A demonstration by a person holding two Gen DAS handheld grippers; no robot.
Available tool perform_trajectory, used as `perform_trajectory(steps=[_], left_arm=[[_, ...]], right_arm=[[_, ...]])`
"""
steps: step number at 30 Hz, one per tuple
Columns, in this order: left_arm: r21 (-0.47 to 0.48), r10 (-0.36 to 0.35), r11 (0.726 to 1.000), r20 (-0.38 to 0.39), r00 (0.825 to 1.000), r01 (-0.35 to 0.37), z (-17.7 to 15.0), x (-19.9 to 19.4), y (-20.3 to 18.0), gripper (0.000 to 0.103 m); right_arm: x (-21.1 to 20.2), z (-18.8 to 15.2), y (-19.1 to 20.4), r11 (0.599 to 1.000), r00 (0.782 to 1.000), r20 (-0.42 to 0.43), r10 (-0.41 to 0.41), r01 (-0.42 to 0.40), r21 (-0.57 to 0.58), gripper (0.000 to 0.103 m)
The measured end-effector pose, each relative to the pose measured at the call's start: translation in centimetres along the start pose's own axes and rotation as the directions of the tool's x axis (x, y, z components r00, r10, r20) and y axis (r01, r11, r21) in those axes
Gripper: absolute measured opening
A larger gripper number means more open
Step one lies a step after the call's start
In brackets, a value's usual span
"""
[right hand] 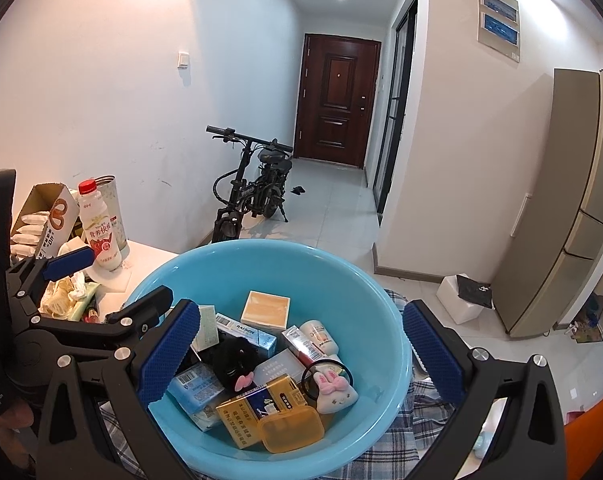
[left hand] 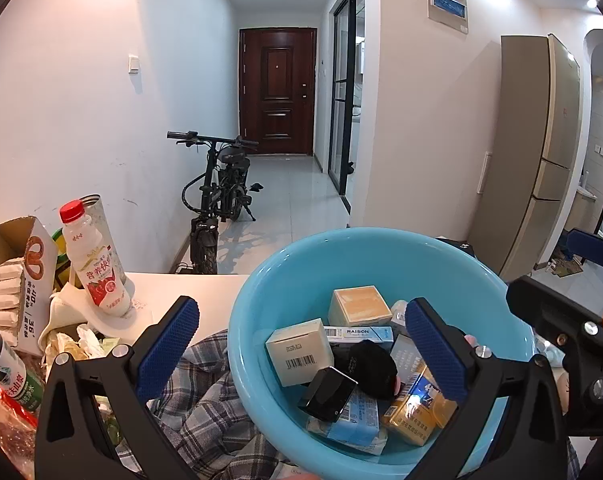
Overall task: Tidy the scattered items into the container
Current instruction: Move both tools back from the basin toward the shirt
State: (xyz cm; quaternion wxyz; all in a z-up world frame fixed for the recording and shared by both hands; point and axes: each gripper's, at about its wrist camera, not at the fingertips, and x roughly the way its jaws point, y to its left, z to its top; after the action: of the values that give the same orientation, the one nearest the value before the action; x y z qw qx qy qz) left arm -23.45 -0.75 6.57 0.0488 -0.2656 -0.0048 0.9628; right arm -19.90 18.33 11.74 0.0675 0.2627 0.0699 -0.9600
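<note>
A blue basin (right hand: 353,280) sits on a plaid cloth (left hand: 205,412) at the edge of a white table (left hand: 189,292), and it holds the gathered things in a loose heap. Both grippers hang above it, pointing down into it. The left gripper (left hand: 301,354) has its jaws spread wide with nothing between the pads; below the gap lie a white box (left hand: 299,350), a black box (left hand: 327,394) and a black pouch (left hand: 371,368). The right gripper (right hand: 299,354) also stands wide open and empty, over a yellow pack (right hand: 257,404), an orange case (right hand: 291,428) and a small bunny charm (right hand: 335,392). A tan box (right hand: 265,309) rests further back in the basin. Left of the basin, on the table, stand a milk bottle (left hand: 97,268) and what looks like crumpled wrappers (left hand: 77,342).
</note>
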Motion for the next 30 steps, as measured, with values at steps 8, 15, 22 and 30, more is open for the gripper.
perform_trajectory(steps=[8, 15, 22, 30], left_arm=[[0.013, 0.026, 1.0, 0.018, 1.0, -0.026, 0.4, -1.1, 0.1, 0.102], [0.057, 0.079, 0.995, 0.062, 0.995, -0.083, 0.5, -4.2, 1.0, 0.103], [0.124, 0.105, 0.986, 0.064, 0.992, -0.112, -1.4, -7.2, 1.7, 0.102], [0.156, 0.109, 0.98, 0.107, 0.988, -0.125, -3.2, -10.6, 0.7, 0.103]], right_arm=[[-0.2, 0.0, -0.1, 1.0, 1.0, 0.005, 0.001, -0.001, 0.009, 0.103], [-1.9, 0.0, 1.3, 0.999, 0.998, 0.039, 0.044, -0.044, -0.007, 0.103], [-4.0, 0.1, 5.2, 0.993, 0.994, 0.079, 0.079, -0.072, -0.093, 0.103], [-5.8, -0.5, 7.2, 0.986, 0.988, 0.089, 0.13, -0.119, -0.121, 0.103]])
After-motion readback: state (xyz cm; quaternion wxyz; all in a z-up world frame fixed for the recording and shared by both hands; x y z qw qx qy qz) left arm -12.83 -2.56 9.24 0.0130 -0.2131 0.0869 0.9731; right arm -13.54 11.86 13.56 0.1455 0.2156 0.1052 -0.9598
